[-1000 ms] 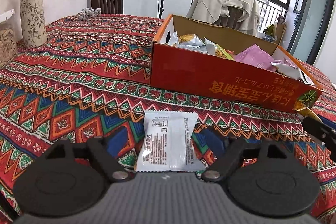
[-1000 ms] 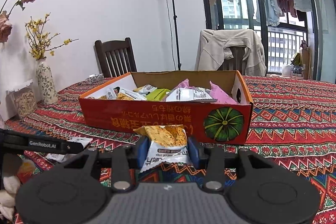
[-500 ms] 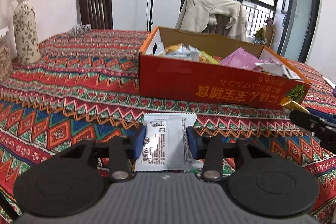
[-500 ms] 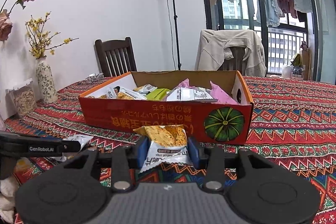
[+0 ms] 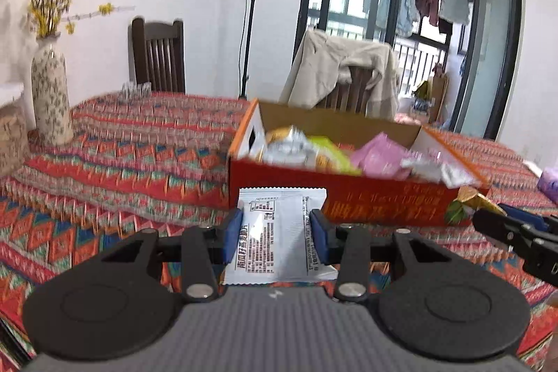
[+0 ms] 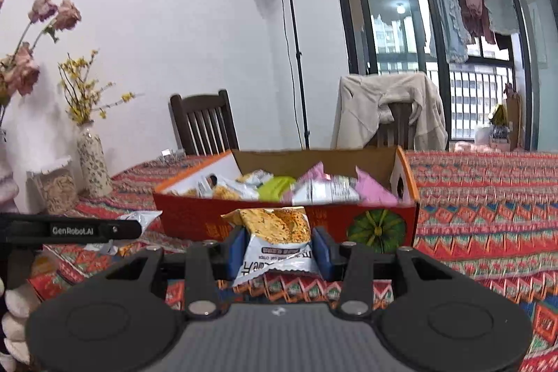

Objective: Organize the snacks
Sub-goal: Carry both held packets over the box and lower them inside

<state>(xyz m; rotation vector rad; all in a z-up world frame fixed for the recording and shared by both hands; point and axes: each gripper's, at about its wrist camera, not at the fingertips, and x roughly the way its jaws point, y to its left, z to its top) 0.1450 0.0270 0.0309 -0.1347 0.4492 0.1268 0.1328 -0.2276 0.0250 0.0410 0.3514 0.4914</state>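
Note:
My left gripper (image 5: 277,232) is shut on a white snack packet (image 5: 279,234) printed with black text, held off the tablecloth in front of the red cardboard box (image 5: 383,201). My right gripper (image 6: 278,250) is shut on a white and orange crisp packet (image 6: 275,239), just before the same red box (image 6: 195,218) with a green pumpkin picture. The box holds several packets, pink, green and silver. In the left wrist view the right gripper's finger (image 5: 516,229) and its orange packet (image 5: 470,196) show at the right edge. The left gripper's finger (image 6: 73,229) crosses the right wrist view at the left.
A patterned red tablecloth (image 5: 122,162) covers the table. A flowered vase (image 5: 50,93) and a jar stand at the left. Two dark chairs (image 6: 202,124) stand behind the table, one draped with a beige jacket (image 6: 387,107). A lamp stand (image 6: 296,58) rises behind the box.
My left gripper shut on the white packet that lay on the cloth, then rose with it and tilted up toward the box. The right gripper has kept its hold and barely moved.

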